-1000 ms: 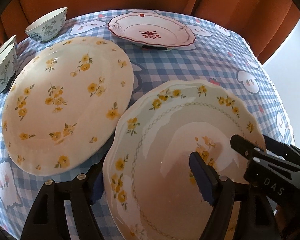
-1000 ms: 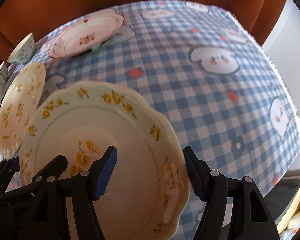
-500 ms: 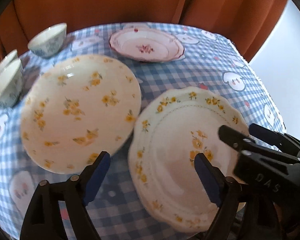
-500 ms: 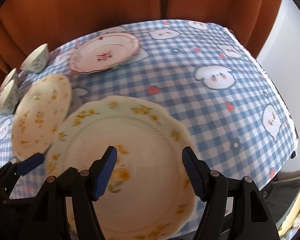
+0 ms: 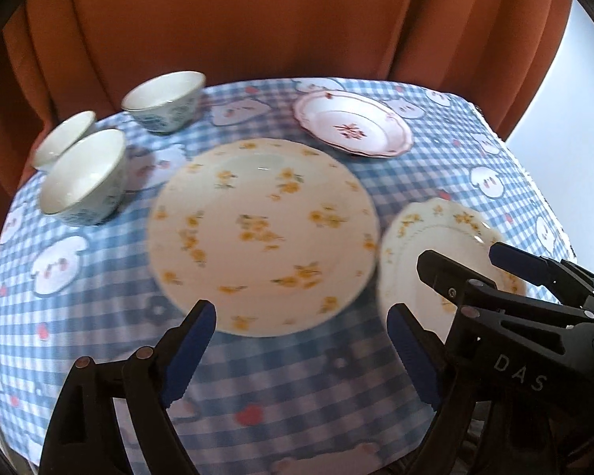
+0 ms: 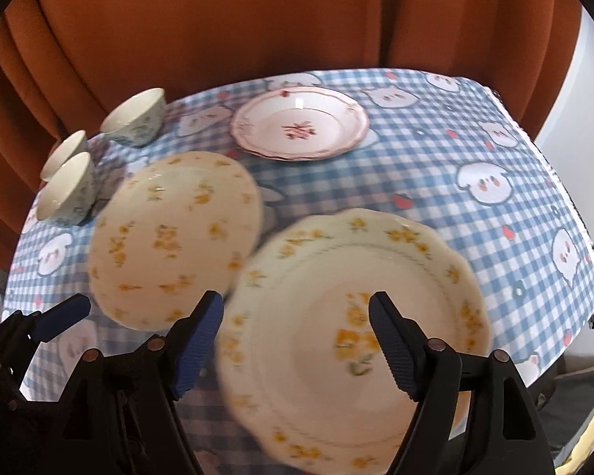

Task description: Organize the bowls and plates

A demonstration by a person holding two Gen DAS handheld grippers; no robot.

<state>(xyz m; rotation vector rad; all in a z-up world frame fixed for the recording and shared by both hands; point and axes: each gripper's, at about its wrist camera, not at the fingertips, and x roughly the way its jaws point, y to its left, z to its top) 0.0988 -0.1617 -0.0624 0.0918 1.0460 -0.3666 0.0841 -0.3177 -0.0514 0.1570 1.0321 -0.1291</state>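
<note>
Both grippers are standing farther back from the table than a second ago, when each was straddling the rim of the scalloped plate; now more of the checked tablecloth and the orange curtain behind it is showing. The left gripper is hovering with its jaws spread wide and nothing between the blue pads except cloth and the near edge of the round plate far below them. The right gripper is opening at this moment, its jaws well apart; the scalloped plate is showing between and under them, but the pads are not pressing on it.

That scalloped plate is lying flat, face up, on the near right part of the table, just beside the round plate, their rims almost meeting. It is looking cream-white, with a wavy edge, yellow flower sprigs around the rim, a thin dotted ring inside and one yellow bouquet at the centre. Being round, it is showing no long axis.

The round plate is sitting flat to its left, plain-edged and scattered with yellow blossoms. Farther back, a red-trimmed plate with a red motif is resting apart from both. Three bowls are standing upright at the far left: one alone, and two close together, white inside with blue-green patterning outside. Motion blur is softening much of both views.
</note>
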